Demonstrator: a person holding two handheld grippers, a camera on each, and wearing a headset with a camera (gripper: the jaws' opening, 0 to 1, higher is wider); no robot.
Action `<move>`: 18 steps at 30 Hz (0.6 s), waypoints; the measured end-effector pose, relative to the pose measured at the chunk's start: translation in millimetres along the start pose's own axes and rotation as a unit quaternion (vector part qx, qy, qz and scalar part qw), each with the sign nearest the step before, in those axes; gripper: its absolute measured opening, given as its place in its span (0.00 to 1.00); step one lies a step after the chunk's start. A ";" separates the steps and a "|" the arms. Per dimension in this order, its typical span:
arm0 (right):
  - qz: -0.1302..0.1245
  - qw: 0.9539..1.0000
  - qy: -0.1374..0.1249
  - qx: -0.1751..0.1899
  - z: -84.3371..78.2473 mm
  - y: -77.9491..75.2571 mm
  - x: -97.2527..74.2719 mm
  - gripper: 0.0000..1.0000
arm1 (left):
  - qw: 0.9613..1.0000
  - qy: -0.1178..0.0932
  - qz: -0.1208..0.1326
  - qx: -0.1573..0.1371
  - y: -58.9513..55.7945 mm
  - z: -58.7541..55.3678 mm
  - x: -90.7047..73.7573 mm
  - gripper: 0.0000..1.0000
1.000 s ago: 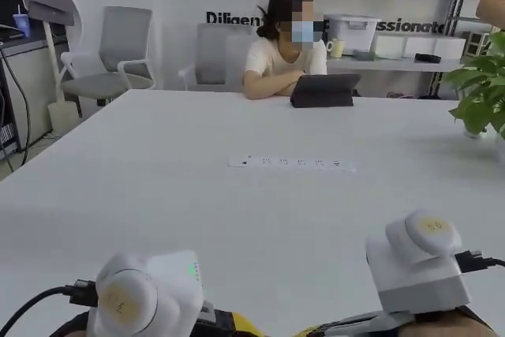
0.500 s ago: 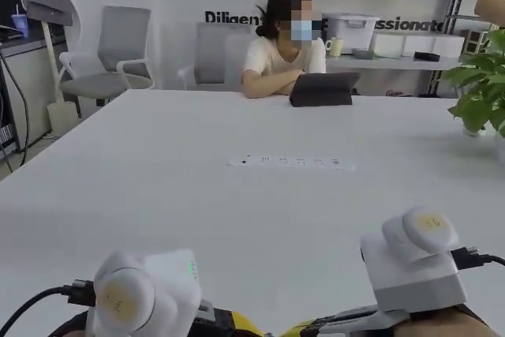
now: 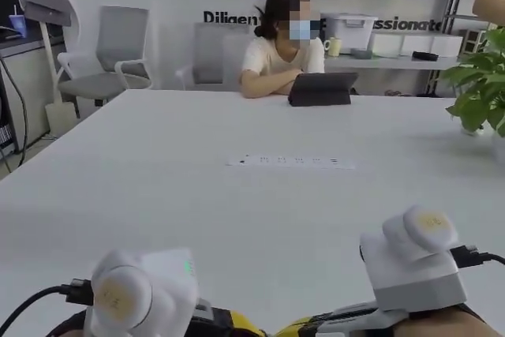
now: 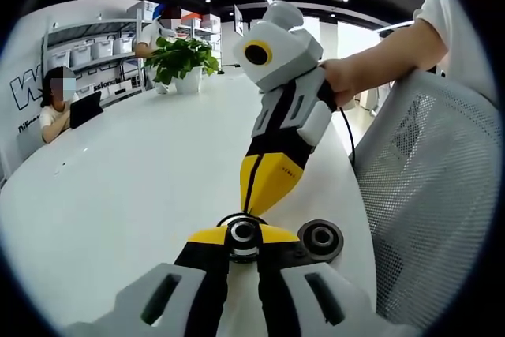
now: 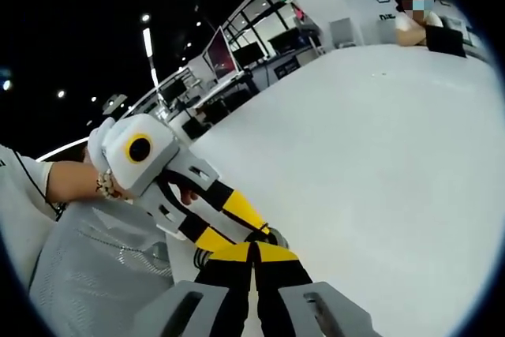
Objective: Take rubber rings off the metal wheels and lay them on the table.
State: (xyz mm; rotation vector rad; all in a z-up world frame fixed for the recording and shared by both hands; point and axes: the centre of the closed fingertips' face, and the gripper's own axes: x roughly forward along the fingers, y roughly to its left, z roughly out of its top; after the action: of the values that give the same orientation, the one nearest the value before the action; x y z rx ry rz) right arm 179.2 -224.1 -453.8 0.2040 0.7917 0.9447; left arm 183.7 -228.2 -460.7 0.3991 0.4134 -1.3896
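Low at the near table edge, my left gripper (image 4: 243, 236) is shut on a small metal wheel (image 4: 243, 231) with a black rubber ring (image 4: 233, 217) around it. My right gripper (image 4: 252, 209) comes down from above, its yellow jaws closed to a point on the ring's upper edge. A second wheel (image 4: 319, 238) lies flat on the table just beside them. In the right gripper view my right gripper (image 5: 252, 252) is shut, meeting the left gripper (image 5: 264, 234) at the wheel (image 5: 278, 236). In the head view the left gripper (image 3: 237, 325) and right gripper (image 3: 304, 327) meet at the bottom edge.
The white table (image 3: 237, 211) stretches far ahead, with a flat power strip (image 3: 290, 162) in its middle. A person sits at the far side behind a tablet (image 3: 319, 88). A potted plant (image 3: 477, 92) stands at the right. A mesh chair back (image 4: 426, 195) is close behind the grippers.
The head view has shifted slightly. Both grippers stay together at the near table edge, the right one a touch lower.
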 end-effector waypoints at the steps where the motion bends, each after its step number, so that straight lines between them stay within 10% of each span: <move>1: -0.011 1.000 0.007 -0.006 -2.6 -4.3 -0.4 0.00 | 1.000 0.000 -0.001 0.000 0.1 -0.1 0.0 0.08; 18: -0.014 1.000 -0.005 0.001 0.7 -7.2 -3.7 0.00 | 0.999 0.000 -0.025 -0.027 1.8 8.1 -17.4 0.12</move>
State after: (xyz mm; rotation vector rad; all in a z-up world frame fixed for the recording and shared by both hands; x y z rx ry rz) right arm 183.1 -231.2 -454.9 0.1992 0.7848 0.9150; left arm 183.6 -217.2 -444.8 0.3470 0.4636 -1.4239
